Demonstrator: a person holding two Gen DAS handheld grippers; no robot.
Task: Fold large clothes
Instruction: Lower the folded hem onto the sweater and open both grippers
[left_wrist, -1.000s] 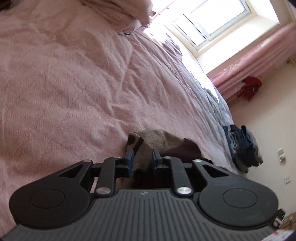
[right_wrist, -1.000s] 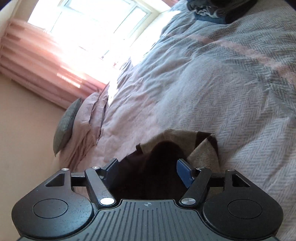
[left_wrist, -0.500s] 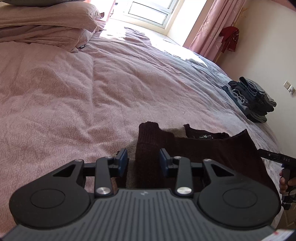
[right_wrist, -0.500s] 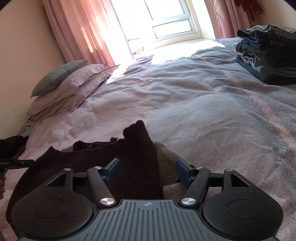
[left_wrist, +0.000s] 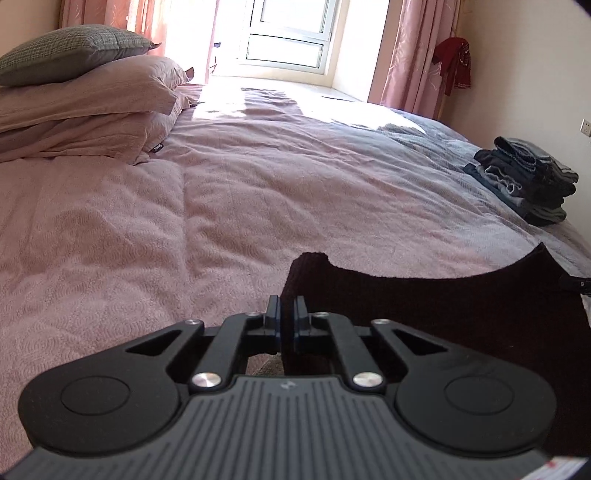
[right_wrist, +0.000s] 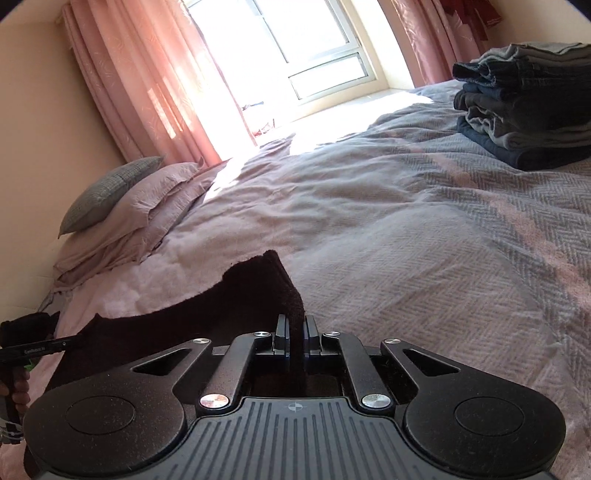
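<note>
Half a second ago both grippers stood with their jaws spread around the dark brown sweater (left_wrist: 424, 302), and one second ago the views were strongly rolled to the side; now both views are level and both grippers are pressed together on the knit. The left gripper (left_wrist: 287, 308) pinches the left upper corner of the sweater, and a small flap of cloth stands up above its fingers. The right gripper (right_wrist: 295, 326) pinches the right upper corner in the same way, with the cloth running between the two pads. Before, the sweater lay bunched on the bed with a beige part showing; now it is pulled out between the two grippers, and its top edge sags in a soft curve between them. Its long axis therefore runs from side to side, from one gripper to the other, across the near part of the pink bed cover (left_wrist: 221, 206). The held edge points away toward the window (right_wrist: 295, 55). Far to the right on the bed, well apart from the sweater, lies a stack of folded dark clothes (right_wrist: 528, 110). The pillows (left_wrist: 85, 96) are at the left.
</note>
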